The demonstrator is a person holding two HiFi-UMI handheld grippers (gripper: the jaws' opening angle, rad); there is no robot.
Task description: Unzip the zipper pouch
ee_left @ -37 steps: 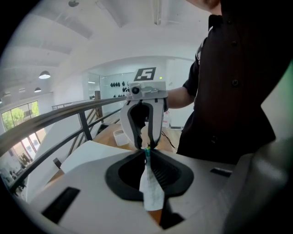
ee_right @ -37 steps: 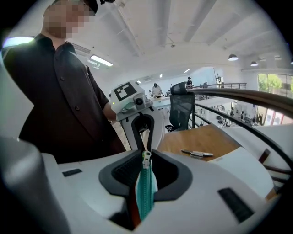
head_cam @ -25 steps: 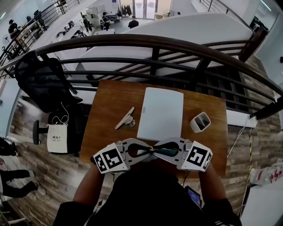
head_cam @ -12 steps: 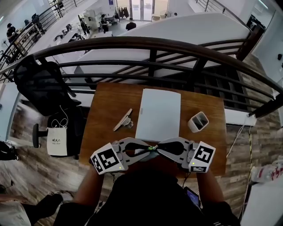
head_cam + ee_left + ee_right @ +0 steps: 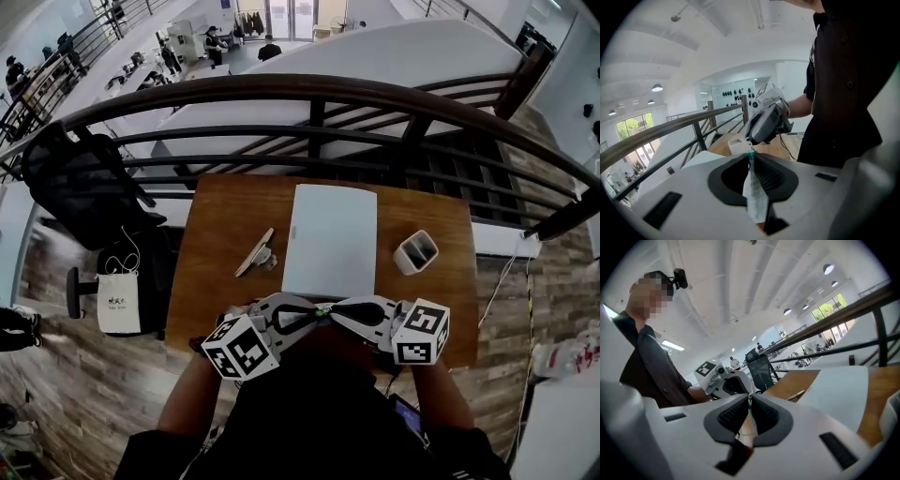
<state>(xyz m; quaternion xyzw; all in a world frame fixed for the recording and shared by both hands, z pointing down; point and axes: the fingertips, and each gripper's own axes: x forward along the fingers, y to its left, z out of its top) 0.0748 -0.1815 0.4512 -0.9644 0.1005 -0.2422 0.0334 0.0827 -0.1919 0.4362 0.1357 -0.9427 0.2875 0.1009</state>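
The left gripper (image 5: pixel 311 315) is clamped on the thin, pale, translucent zipper pouch (image 5: pixel 755 194). The pouch stands edge-on between its pads, with the teal zipper end (image 5: pixel 751 154) poking out at the tips. The right gripper (image 5: pixel 336 311) faces it tip to tip, and its jaws are closing on a thin pale edge of the same pouch; I cannot tell whether the pull tab is caught. Both hang at the near edge of the brown wooden table (image 5: pixel 225 234), over the person's lap. A second ago a longer green strip showed between the two grippers; now only a speck shows, because the tips have drawn together. This looks like the right gripper taking its hold: the pouch seems zipped, with pulling yet to begin.
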